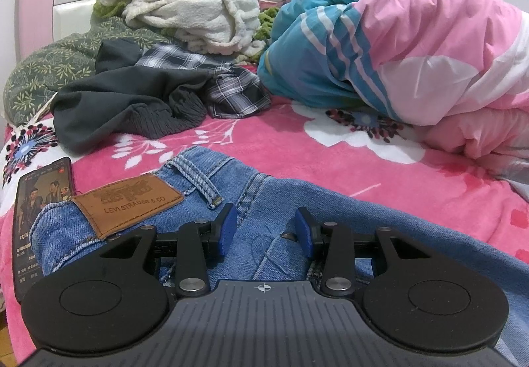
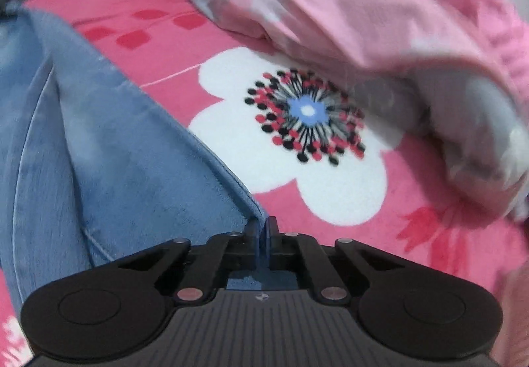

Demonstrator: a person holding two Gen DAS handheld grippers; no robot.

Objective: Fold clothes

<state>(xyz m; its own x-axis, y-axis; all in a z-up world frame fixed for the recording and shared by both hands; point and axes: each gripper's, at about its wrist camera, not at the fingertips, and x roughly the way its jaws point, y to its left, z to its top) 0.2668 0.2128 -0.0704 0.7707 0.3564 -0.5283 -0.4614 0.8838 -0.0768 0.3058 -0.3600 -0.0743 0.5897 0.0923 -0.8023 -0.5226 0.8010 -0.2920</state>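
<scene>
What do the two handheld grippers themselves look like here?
Both match: the left gripper and right gripper have black linkage arms with silver pivot pins, round black discs either side, blue-padded jaws, and a ribbed grey body bearing a small crosshair mark. No cables or sleeves show.

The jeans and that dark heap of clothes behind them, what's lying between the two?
In the left wrist view, only bare pink floral blanket lies between the jeans and the dark clothes heap. The phone lies off to the left.

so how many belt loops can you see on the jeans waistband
2 on the jeans: a short belt loop at the waistband's top edge, and a longer belt loop just right of the leather patch. The left gripper may hide others.
</scene>
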